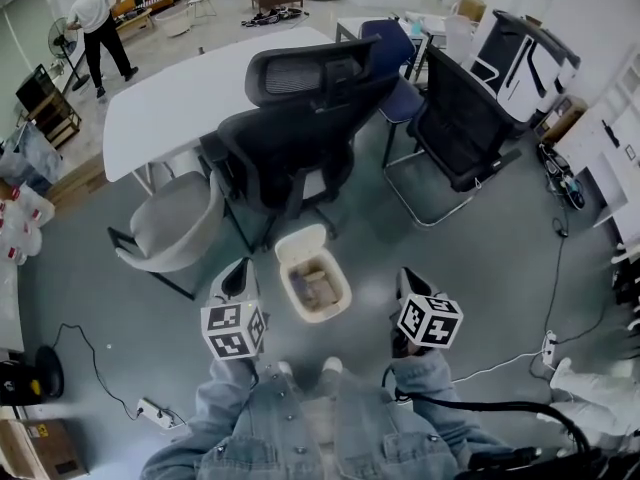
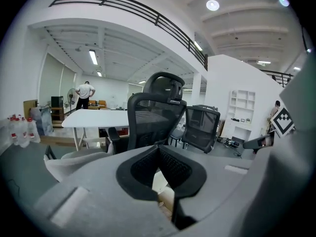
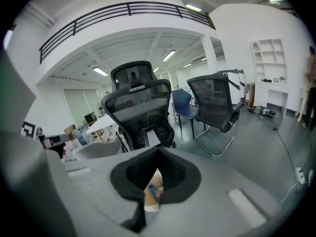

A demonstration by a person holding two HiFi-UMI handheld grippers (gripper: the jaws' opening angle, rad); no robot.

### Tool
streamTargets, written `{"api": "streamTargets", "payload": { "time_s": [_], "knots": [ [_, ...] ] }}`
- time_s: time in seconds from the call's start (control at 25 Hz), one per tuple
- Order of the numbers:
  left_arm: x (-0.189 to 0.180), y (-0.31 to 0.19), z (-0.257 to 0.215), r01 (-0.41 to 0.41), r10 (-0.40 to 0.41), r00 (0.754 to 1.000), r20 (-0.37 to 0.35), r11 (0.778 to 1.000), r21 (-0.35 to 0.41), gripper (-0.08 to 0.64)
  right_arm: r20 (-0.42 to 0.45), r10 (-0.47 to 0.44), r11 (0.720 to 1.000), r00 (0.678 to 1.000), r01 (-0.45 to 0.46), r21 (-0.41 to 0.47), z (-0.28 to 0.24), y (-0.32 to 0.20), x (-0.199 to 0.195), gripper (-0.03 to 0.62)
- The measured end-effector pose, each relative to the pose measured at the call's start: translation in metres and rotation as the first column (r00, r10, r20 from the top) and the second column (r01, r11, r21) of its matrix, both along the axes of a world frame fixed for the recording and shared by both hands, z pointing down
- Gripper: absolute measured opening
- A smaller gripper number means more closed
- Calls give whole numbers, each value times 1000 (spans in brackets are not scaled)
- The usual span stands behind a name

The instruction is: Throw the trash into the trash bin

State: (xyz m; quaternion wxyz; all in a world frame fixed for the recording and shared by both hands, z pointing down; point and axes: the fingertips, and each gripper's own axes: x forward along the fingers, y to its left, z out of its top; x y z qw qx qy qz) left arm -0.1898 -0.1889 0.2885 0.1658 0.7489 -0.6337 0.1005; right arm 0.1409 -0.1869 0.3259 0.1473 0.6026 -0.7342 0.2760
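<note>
- Head view, trash bin (image 1: 301, 236): pale smooth plastic, rectangular with rounded corners, mouth turned upward. It is set on the grey floor (image 1: 470, 268), ahead of the person's denim-clad legs (image 1: 300, 423) and between the two grippers.
- Long axis of the bin: laid away from the person toward the chairs, with the far end slanted slightly left.
- Trash (image 1: 315, 286): crumpled brownish pieces are contained inside the bin. A small blue-marked item is picked out among them in the right gripper view.
- Left gripper (image 1: 240, 268): matte grey body, black ribbed pads. The jaws are pressed together with nothing between them. The bin is seen below and beyond the tips, to their right, not touched.
- Right gripper (image 1: 405, 280): of the same make, jaws likewise closed and empty. The bin is placed to its left, apart from the tips.
- Black mesh office chair (image 1: 300, 118) and grey shell chair (image 1: 175, 223): both are stationed just behind the bin, before a white table (image 1: 190, 98).
</note>
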Motion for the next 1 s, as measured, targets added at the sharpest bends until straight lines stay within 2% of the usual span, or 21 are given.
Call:
{"api": "streamTargets", "payload": {
  "time_s": [0.16, 0.76, 1.0],
  "knots": [
    [7, 4, -1, -21, 21, 1000, 6, 1000, -2, 9, -86, -20, 1000, 996, 20, -4, -2, 3, 4, 3],
    [4, 21, 2, -21, 22, 999, 36, 1000, -9, 9, -77, -18, 1000, 997, 17, -9, -1, 14, 2, 3],
    [-1, 31, 4, -9, 9, 1000, 18, 1000, -15, 9, -75, -13, 1000, 997, 13, -10, -2, 23, -2, 3]
  ]
}}
